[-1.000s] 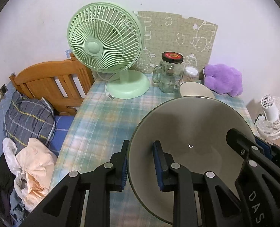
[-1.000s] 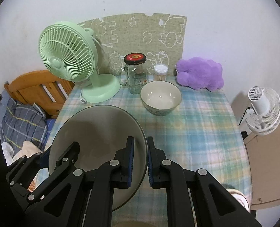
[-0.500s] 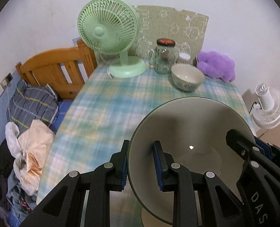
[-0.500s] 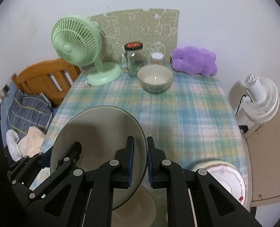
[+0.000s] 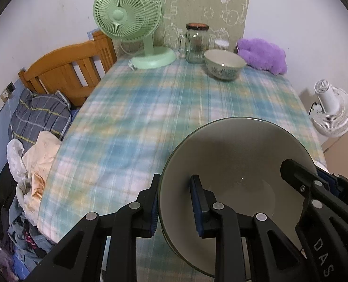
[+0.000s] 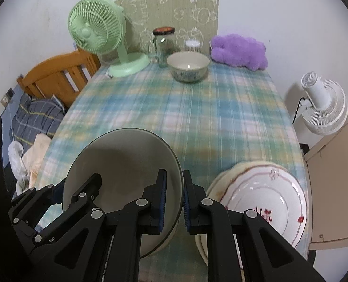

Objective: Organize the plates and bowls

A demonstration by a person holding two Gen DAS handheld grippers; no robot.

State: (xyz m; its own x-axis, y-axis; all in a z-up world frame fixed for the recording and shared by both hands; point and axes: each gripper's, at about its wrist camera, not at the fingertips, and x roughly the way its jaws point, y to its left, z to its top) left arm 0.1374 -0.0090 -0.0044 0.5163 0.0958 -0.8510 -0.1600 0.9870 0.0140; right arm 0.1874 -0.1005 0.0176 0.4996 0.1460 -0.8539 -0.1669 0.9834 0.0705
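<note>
— Where now, the big grey bowl point(image 5: 239, 164)?

— Held up over the near end of the worktop point(image 6: 197, 117), tilted, between both claws. Left claw point(image 5: 174, 202) clenched on its rim at 9 o'clock, one finger outside, one inside. Right claw point(image 6: 174, 197) clenched on the opposite rim at 3 o'clock, same way.

— And other dishes?

— Stack of white plates point(image 6: 263, 202) with red flower pattern at 4 o'clock in the right wrist view, just beside the grey bowl, on the near right corner. Small patterned bowl point(image 6: 188, 67) far away at 12 o'clock, upright, near the glass jar point(image 6: 164, 44).

— Around them?

— Green fan point(image 5: 129, 18) at 11 o'clock, purple plush toy point(image 5: 263, 55) at 1 o'clock, both at the far edge. White fan point(image 6: 322, 108) off the worktop at 3 o'clock.
</note>
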